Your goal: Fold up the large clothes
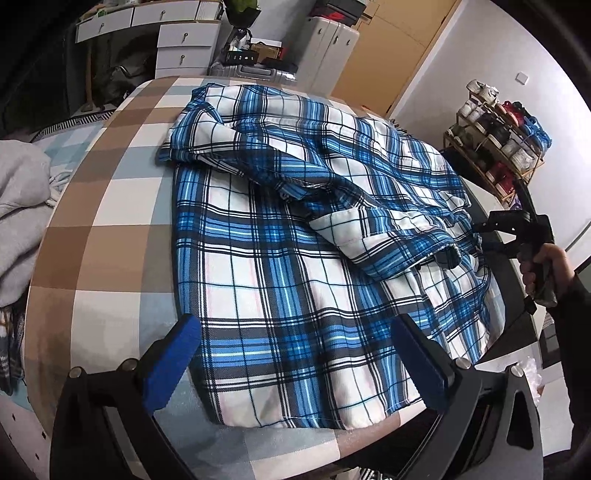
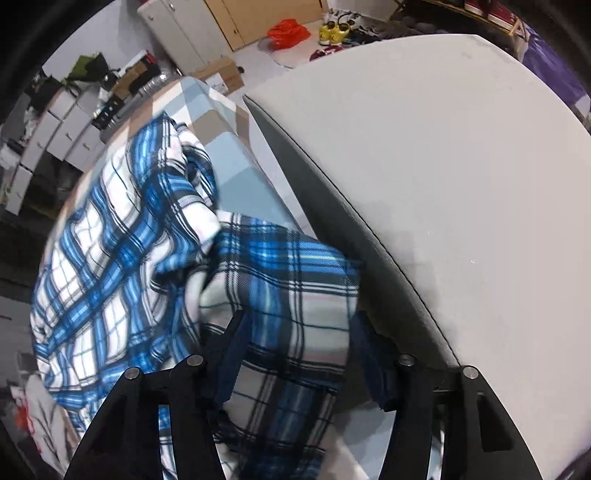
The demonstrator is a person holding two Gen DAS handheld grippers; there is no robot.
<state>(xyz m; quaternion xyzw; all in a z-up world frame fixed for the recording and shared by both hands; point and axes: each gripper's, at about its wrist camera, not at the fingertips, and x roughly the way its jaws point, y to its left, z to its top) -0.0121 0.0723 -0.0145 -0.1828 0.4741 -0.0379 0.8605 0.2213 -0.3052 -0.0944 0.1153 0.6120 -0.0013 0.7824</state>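
Surroundings: plaid shirt (image 1: 295, 236), blue/white, lies spread on a checked cover (image 1: 122, 206) over the tabletop, one sleeve folded across its upper part. Beyond the left fingers: white drawer unit (image 1: 181, 40), suitcase (image 1: 258, 72), white cabinet (image 1: 328, 37). Shoe rack (image 1: 498, 147) far R of them, by the wall. Grey garment (image 1: 18, 206) heaped off to their L. Nothing lies between left fingers and shirt hem.

Right-wrist view: grey-white panel (image 2: 443, 166) runs close along the R side of the right fingers; its dark edge crowds the R finger. Floor clutter beyond incl. an orange bag (image 2: 288, 31) and yellow shoes (image 2: 334, 31).

Fingers: left gripper (image 1: 295, 354) fingers wide apart, blue pads (image 1: 173, 362) straddling the shirt's near hem, not pressing it. Right gripper (image 2: 295, 354) fingers part-closed, a bunched fold of shirt (image 2: 288, 302) between them; L finger against cloth, R pad (image 2: 373, 362) appears just clear, so no firm clamp visible.

Pose: both grippers tilt steeply down. In left-wrist view a hand (image 1: 543, 269) in dark sleeve grips the right tool's handle at the shirt's R edge.
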